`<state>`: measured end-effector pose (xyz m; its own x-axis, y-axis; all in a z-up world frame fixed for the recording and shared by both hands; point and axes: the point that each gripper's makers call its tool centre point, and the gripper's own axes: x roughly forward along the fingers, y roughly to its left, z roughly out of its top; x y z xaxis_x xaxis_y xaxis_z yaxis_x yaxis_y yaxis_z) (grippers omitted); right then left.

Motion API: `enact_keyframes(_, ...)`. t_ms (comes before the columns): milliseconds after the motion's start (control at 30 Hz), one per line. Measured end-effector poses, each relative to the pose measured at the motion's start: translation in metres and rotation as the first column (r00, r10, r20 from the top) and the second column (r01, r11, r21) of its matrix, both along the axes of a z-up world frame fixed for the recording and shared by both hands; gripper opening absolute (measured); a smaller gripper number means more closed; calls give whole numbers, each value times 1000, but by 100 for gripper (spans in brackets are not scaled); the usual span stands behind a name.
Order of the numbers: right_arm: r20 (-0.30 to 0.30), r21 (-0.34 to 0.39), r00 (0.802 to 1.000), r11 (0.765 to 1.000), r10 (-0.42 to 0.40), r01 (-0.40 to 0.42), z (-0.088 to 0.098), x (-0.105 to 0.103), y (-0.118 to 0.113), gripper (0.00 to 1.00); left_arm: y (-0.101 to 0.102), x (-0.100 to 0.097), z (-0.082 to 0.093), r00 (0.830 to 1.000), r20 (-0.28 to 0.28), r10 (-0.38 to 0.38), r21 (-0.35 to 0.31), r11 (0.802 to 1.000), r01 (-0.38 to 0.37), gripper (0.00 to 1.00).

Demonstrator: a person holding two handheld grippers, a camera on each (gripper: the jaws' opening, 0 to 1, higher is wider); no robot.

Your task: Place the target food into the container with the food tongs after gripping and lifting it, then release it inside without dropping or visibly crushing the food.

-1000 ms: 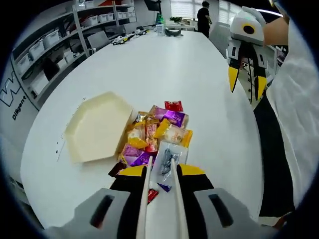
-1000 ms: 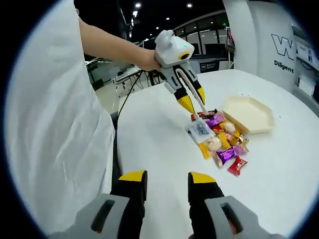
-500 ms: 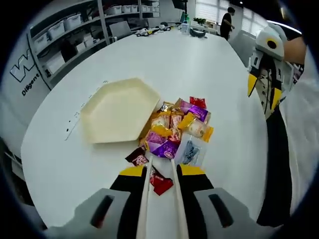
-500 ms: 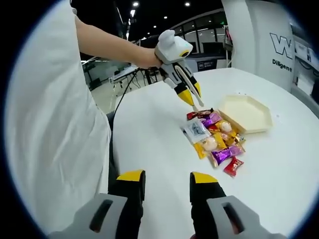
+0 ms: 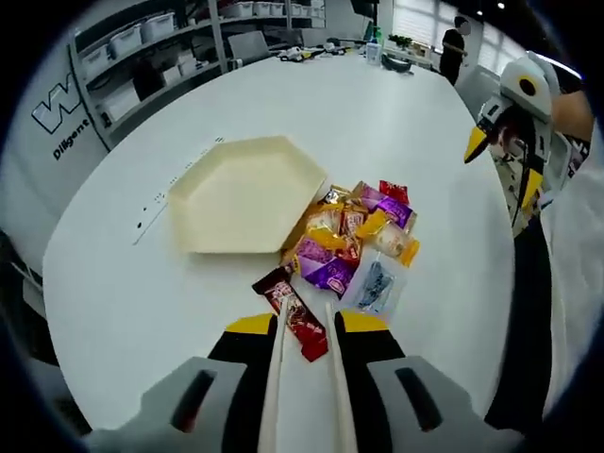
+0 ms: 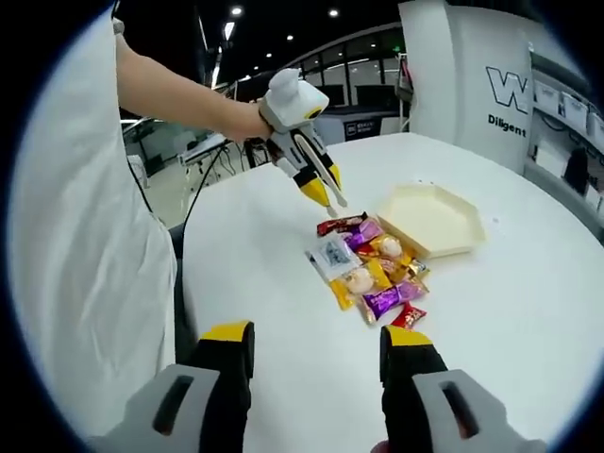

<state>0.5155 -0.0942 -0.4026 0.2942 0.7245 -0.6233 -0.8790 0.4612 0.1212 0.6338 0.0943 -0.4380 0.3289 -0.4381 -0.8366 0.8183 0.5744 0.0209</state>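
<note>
My left gripper (image 5: 308, 326) is shut on a pair of cream food tongs (image 5: 275, 377) whose two arms stand slightly apart. Their tips straddle a dark red wrapped candy (image 5: 296, 317) at the near edge of a pile of wrapped sweets (image 5: 354, 241) on the white table. A cream hexagonal tray (image 5: 247, 193) lies just left of the pile, touching it, with nothing inside. In the right gripper view the left gripper (image 6: 322, 186) hangs over the pile (image 6: 370, 272), next to the tray (image 6: 429, 219). My right gripper (image 6: 314, 340) is open and holds nothing, well short of the sweets.
A clear packet with a dark filling (image 5: 373, 283) lies at the pile's right side. The right gripper (image 5: 503, 165) hovers at the table's right edge, held by a person in white (image 6: 75, 264). Shelves with bins (image 5: 142, 57) stand behind the table.
The left gripper with the tongs has shifted from the clear packet to the dark red candy at the pile's near-left edge. The right gripper's jaws have spread a little wider.
</note>
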Motion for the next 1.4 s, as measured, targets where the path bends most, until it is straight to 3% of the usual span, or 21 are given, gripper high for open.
enact_keyframes(300, 64, 48, 994, 995, -92, 89, 14, 21, -2, 71, 6, 1, -2, 997, -28, 79, -3, 997, -79, 22)
enact_keyframes(700, 79, 101, 989, 988, -127, 119, 23, 30, 1, 73, 2, 3, -10, 989, -52, 141, 10, 990, -140, 22)
enact_keyframes(1200, 111, 169, 977, 972, -181, 161, 34, 39, 3, 76, 4, 6, -25, 967, -96, 238, 42, 971, -235, 23)
enact_keyframes(1400, 113, 163, 976, 972, -186, 166, 32, 38, 1, 76, 3, 11, -28, 960, -99, 262, 53, 965, -258, 23)
